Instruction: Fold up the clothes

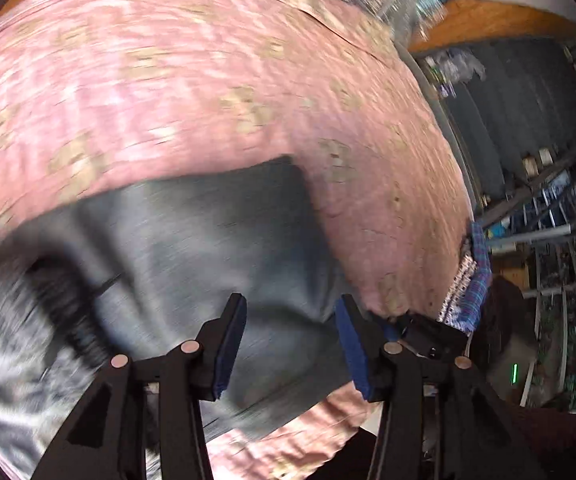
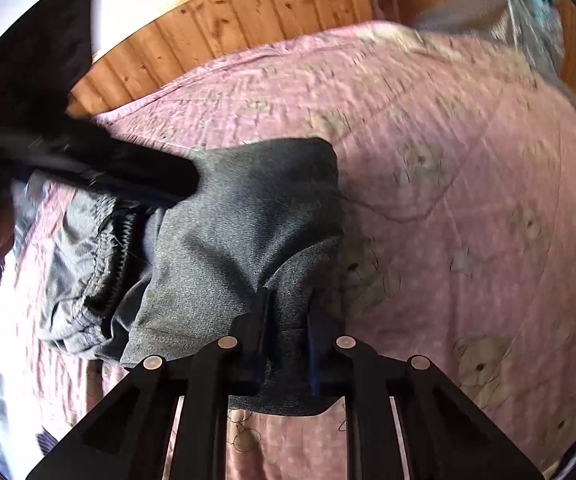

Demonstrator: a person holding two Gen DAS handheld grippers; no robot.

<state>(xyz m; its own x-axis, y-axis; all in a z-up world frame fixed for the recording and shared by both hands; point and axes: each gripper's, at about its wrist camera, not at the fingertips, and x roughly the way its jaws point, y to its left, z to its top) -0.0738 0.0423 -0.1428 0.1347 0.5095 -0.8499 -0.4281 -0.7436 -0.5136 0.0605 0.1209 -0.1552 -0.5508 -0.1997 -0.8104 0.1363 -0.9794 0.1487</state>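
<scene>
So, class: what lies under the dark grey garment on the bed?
The dark grey garment rests on a pink bedspread, partly overlapping a lighter grey garment. Whatever lies beneath its middle is covered. The right tongs pinch its near edge.

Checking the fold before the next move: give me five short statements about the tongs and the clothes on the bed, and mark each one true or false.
1. The right tongs are clamped on the dark grey knitted garment. True.
2. The left tongs are shut on cloth. False: their blue-padded fingers stand apart, with nothing between them.
3. The garment lies on a pink quilted bedspread with bear prints. True.
4. The wall behind the bed is tiled in white. False: wooden panelling runs there.
5. A lighter grey garment with a gathered waistband lies beside the dark one. True.
</scene>
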